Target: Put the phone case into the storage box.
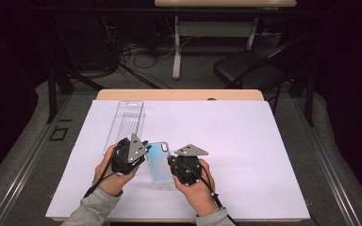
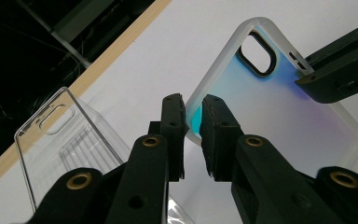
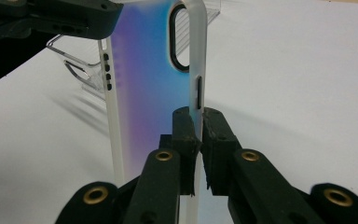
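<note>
High view: the phone case (image 1: 159, 162) runs lengthwise away from the person, just right of the clear tray (image 1: 125, 123), its long edges pinched by left gripper (image 1: 143, 149) and right gripper (image 1: 172, 162).

A frosted phone case (image 1: 159, 162) with a blue-to-purple tint, a black-rimmed camera cutout at its far end and small side button slots sits near the front middle of the white tabletop (image 1: 245, 141), its long axis running from 6 toward 12 o'clock.
</note>
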`<state>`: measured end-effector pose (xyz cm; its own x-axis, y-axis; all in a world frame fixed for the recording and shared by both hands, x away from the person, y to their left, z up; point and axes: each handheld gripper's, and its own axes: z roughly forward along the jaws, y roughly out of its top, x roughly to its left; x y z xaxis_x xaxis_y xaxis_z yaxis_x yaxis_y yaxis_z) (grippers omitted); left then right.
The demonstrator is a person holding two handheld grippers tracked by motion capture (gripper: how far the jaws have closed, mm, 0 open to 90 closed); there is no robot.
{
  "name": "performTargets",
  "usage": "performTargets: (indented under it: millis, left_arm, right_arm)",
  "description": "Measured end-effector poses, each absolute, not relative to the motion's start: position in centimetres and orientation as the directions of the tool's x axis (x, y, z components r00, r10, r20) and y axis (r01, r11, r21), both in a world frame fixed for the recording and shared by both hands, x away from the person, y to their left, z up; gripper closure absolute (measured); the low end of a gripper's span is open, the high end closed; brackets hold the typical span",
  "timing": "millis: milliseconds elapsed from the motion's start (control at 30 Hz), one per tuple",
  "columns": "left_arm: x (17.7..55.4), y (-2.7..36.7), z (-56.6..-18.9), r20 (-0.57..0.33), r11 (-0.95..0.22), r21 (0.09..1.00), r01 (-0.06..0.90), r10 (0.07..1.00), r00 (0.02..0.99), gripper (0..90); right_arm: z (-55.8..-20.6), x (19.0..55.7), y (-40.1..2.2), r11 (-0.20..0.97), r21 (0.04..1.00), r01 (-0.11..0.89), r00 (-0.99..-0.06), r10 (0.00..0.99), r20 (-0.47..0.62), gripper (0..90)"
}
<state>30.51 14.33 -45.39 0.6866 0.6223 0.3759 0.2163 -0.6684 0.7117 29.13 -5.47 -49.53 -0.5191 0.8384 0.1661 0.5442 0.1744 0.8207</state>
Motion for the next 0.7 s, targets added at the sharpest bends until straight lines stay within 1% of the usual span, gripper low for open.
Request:
performTargets:
  millis: [700]
  left_arm:
    - [30.52, 14.44, -45.26, 0.377, -0.670, 0.711, 0.213, 0.619, 0.689, 80.4]
  right_arm:
    - [-49.50, 29.19, -5.58, 0.175, 0.823, 0.541, -0.526, 0.834, 0.168, 84.3]
